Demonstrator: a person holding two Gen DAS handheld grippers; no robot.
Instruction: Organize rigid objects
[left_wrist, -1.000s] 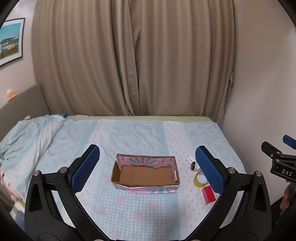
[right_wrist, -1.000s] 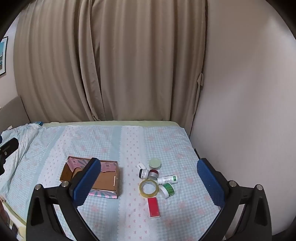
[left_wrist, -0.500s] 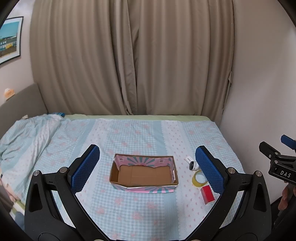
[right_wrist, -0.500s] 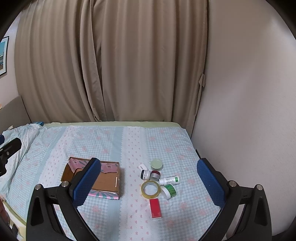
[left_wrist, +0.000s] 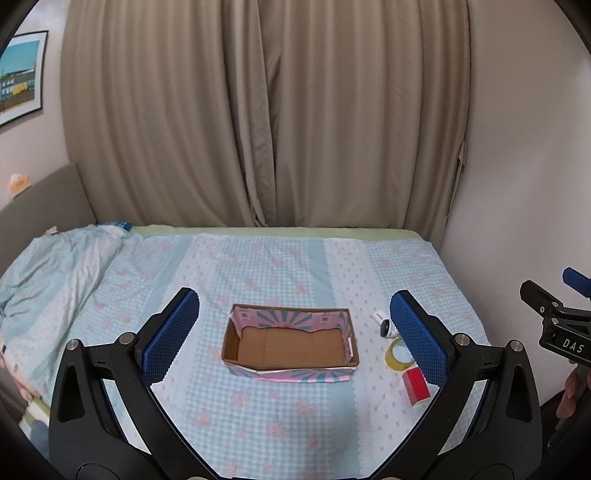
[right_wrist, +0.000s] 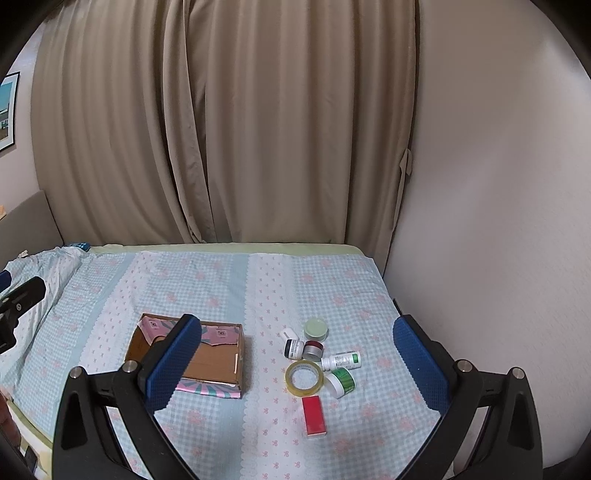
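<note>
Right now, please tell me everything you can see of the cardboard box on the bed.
The cardboard box is a shallow, open-topped rectangular tray of plain brown cardboard inside, and nothing lies in it. Its outer walls, and flaps folded over the rim, are covered with pink and teal sunburst paper. It sits flat on the blue checked bedsheet, long side across the left wrist view. The tape roll and small bottles lie apart from it, to its right. Neither pair of tongs touches it.

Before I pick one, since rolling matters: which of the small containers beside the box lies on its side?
The white bottle with the green label, right of the tape roll, lies flat; the pale green jar stands upright.
</note>
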